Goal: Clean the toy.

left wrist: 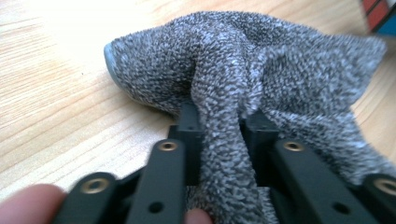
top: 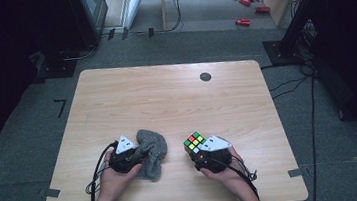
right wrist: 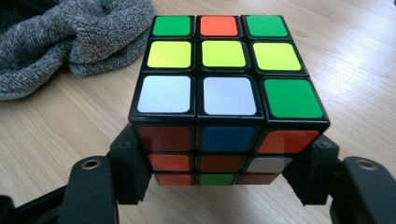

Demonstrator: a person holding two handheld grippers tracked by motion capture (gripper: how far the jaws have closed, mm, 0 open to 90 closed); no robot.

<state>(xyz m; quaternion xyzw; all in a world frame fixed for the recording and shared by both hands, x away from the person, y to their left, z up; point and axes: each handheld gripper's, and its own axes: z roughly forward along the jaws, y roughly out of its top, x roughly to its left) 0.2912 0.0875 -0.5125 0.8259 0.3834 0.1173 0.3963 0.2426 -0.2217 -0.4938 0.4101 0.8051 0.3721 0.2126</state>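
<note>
Left gripper view has the left gripper (left wrist: 219,135) pinched tight on a fold of the grey sock (left wrist: 243,70), fabric bunched up between both black jaws, pretty much as closed as they go. Over in the right gripper view, the right gripper (right wrist: 219,161) sits about half open and clamped on the lower sides of the Rubik's cube (right wrist: 224,79), which rests on the table (right wrist: 355,56). No brand, label or writing readable anywhere, just coloured stickers: top face shows three green, three yellow, two white, one orange-red. Count: one sock, one cube, two grippers. From the high view, the sock (top: 151,151) lies near the left front of the table (top: 165,92), the cube (top: 194,142) just right of it, a bit apart.
</note>
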